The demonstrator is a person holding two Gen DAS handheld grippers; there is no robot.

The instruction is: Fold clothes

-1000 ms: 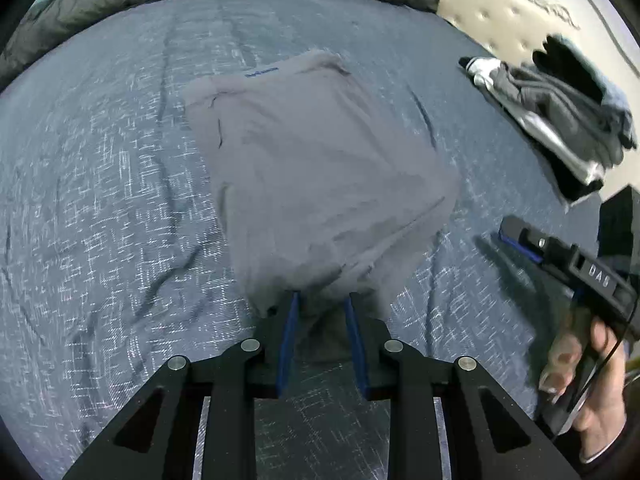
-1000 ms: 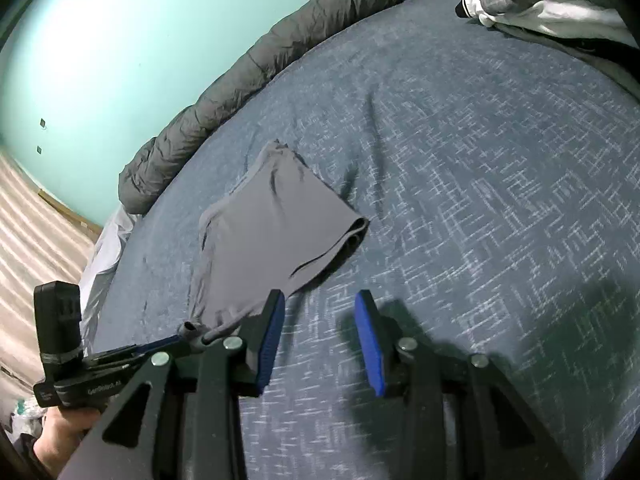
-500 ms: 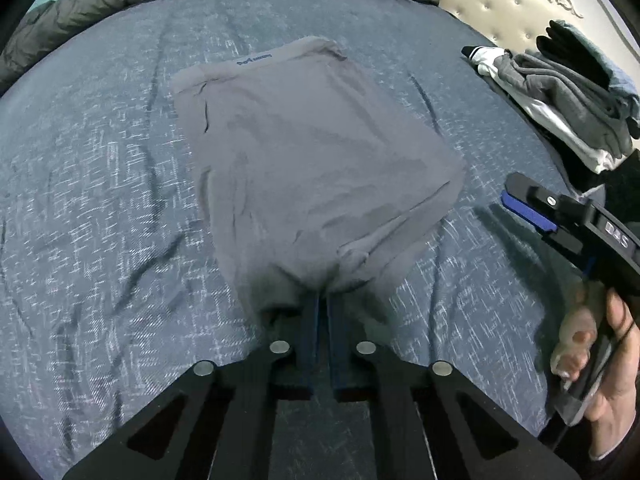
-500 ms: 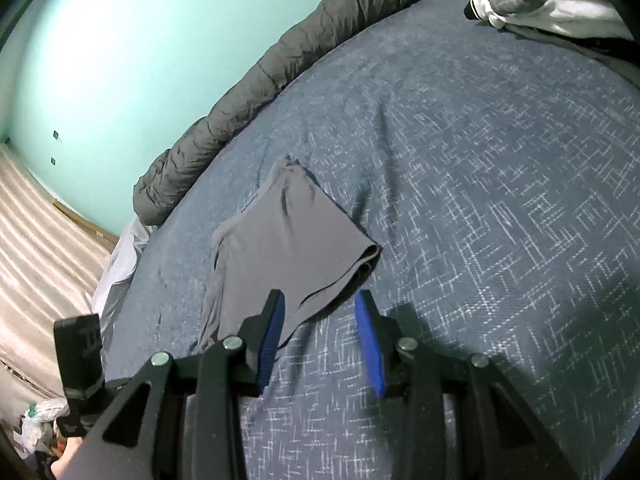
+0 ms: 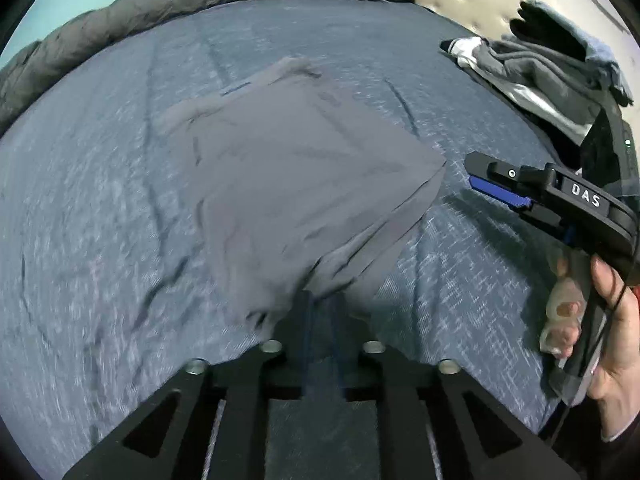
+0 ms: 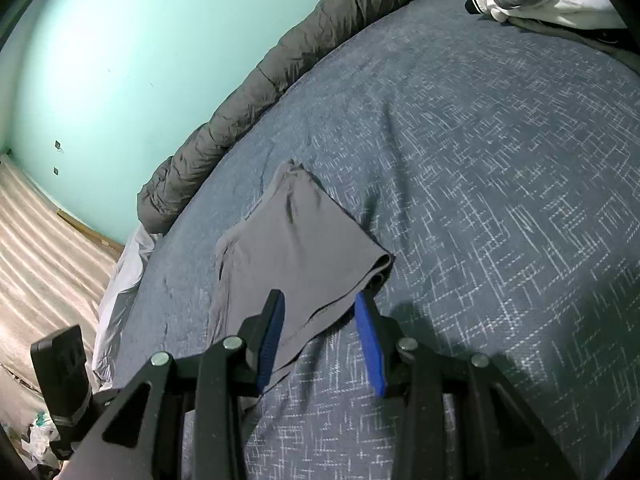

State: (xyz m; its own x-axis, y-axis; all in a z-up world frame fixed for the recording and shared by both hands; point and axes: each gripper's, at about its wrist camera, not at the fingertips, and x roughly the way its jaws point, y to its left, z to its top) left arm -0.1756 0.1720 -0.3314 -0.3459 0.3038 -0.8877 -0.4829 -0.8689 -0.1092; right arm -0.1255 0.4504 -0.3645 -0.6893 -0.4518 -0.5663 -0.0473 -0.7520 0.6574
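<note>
Left wrist view: left gripper (image 5: 322,312) jaws are clenching the near hem of the flat grey fabric garment (image 5: 296,184), its long axis running away from them; right gripper (image 6: 320,336) jaws are hanging released over its corner

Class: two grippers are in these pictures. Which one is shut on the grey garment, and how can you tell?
The left gripper: it pinches the grey garment's near edge. The right gripper is open, its blue pads apart around the hem.

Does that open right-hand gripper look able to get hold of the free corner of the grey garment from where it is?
Probably yes. The right gripper is open, pointed at the near hem of the grey garment, with only bare bedspread around. The left gripper pinches another corner, off to the side.
</note>
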